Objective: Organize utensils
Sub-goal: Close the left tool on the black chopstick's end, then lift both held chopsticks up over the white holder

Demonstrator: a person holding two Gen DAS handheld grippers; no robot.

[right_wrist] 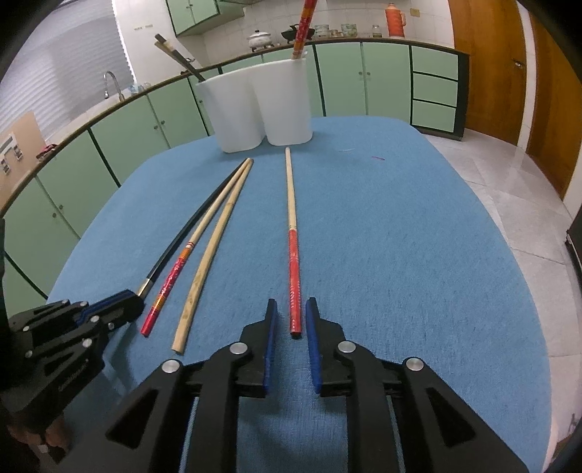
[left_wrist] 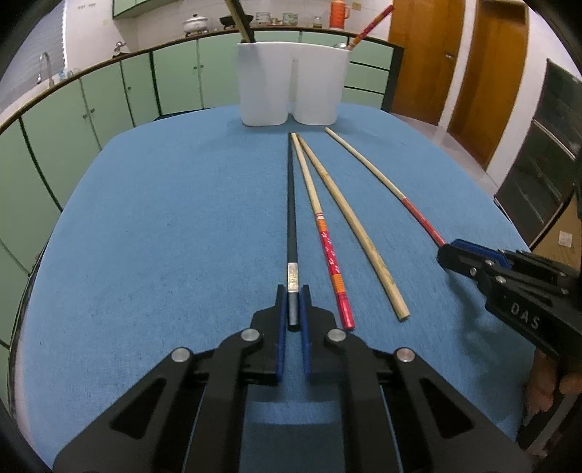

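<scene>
Several chopsticks lie on the blue table, tips toward a white two-part holder point(left_wrist: 293, 82) point(right_wrist: 262, 105). My left gripper point(left_wrist: 293, 291) is down around the silver-capped end of the black chopstick point(left_wrist: 291, 203) point(right_wrist: 189, 233), jaws close beside it with slight gaps. A red patterned chopstick point(left_wrist: 327, 240) point(right_wrist: 174, 269) and a plain bamboo one point(left_wrist: 349, 222) point(right_wrist: 207, 251) lie next to it. My right gripper point(right_wrist: 291, 303) is open around the red end of the red-handled chopstick point(right_wrist: 293, 262) point(left_wrist: 396, 189), not touching it.
The holder has dark chopsticks point(right_wrist: 178, 58) in its left cup and a red one point(right_wrist: 302, 29) in its right cup. Green cabinets point(left_wrist: 109, 98) ring the far side of the table. Wooden doors point(left_wrist: 487, 72) stand at the right.
</scene>
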